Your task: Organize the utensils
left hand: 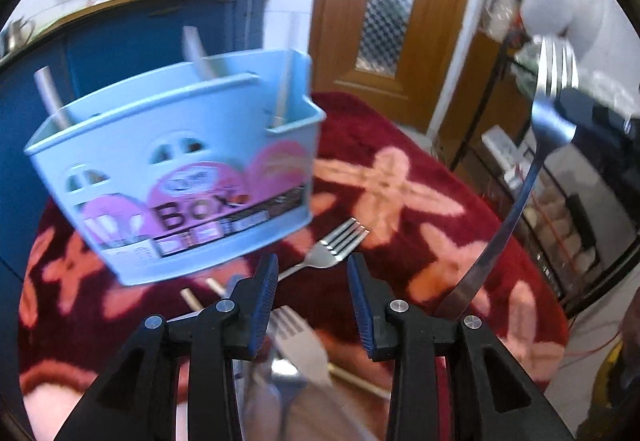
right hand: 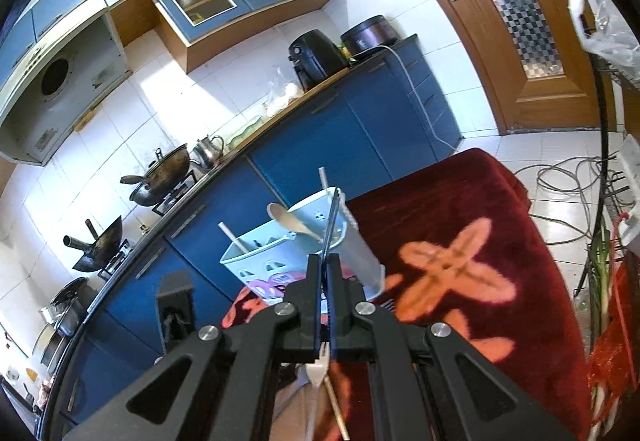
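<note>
Right claw (right hand: 325, 261): clamped on a steel fork, pads pinching the flat handle edge-on; the tines point up and away toward the box.
Held fork (left hand: 532, 145): thin, polished, slightly curved metal, raised in the air well above the cloth.
Left claw (left hand: 313, 281): open and empty, ribbed blue pads apart, hovering over loose cutlery.
Loose fork (left hand: 332, 253): smooth steel, lying flat on the cloth just beside the box front.
Utensil box (left hand: 180, 161): pale blue moulded plastic, thin-walled, divided compartments, cut-out windows, glossy pink label; pale-handled spoons already stand inside.
Desk cover (left hand: 400, 169): plush dark red fleece with pink flower shapes, soft and uneven.
Slip risk: slick metal in a narrow pinch may rotate or slide out as the fork is tipped over.
Tip risk: the light box on soft fleece may shift or topple if the fork knocks its rim.
Snag risk: tines could catch on the standing handles.
</note>
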The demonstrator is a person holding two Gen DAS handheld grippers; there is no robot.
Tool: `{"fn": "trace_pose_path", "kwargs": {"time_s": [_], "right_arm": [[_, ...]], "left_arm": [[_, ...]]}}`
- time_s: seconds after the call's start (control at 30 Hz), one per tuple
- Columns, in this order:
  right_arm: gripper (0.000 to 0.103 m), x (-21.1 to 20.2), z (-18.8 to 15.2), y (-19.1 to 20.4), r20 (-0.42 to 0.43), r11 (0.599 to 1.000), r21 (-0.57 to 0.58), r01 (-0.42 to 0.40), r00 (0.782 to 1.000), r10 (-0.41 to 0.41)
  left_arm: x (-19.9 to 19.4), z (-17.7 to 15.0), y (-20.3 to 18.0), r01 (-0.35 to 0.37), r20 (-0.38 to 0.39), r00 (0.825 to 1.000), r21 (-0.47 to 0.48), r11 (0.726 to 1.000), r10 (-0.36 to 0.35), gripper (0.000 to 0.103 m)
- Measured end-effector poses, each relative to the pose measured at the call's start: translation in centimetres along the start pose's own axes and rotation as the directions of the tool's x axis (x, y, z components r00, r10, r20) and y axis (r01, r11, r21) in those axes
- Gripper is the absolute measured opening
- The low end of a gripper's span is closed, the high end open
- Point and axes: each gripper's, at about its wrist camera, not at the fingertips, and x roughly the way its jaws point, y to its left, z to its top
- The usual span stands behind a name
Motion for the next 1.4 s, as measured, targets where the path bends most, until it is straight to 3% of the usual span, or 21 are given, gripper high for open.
{"fn": "trace_pose_path", "kwargs": {"time_s": [0.17,0.53,0.9,0.93,0.97,1.07,1.4], "right_arm": [[0.004,-0.4,0.4,-1.2,0.0,1.0,-0.001,0.013,1.0,-0.013],[0.004,-0.5,0.4,-3.0,-0.009,1.0,0.004,0.007,1.0,-0.007],[0.004,-0.3,0.3,-3.8,-0.011,1.0,0.014,-0.018,1.0,0.019],[0.004,-0.2,0.3,-3.8,-0.012,1.0,0.013,-0.021,1.0,0.022],[0.004,-0.2,0.3,-3.8,-0.013,1.0,0.013,-0.024,1.0,0.024],[0.004,-0.1,0.2,-3.8,-0.015,1.0,0.009,-0.028,0.999,0.028],[0.004,-0.1,0.0,-3.2,-0.017,1.0,-0.004,-0.029,0.999,0.029]], "left_arm": [[2.6,0.6,-2.6,-0.021,-0.037,0.999,0.077,0.997,0.024,0.037],[7.5,1.0,-4.6,-0.074,-0.12,0.989,0.145,0.987,0.092,0.037],[9.0,1.4,-4.9,-0.115,-0.102,0.986,0.173,0.978,0.134,0.036],[9.0,1.4,-4.8,-0.111,-0.099,0.987,0.169,0.979,0.129,0.034],[8.9,1.4,-4.7,-0.102,-0.098,0.988,0.163,0.981,0.119,0.024],[8.2,1.5,-4.6,-0.097,-0.08,0.991,0.161,0.982,0.111,0.013],[3.6,1.5,-2.9,-0.094,0.014,0.996,0.093,0.991,0.093,0.006]]}}
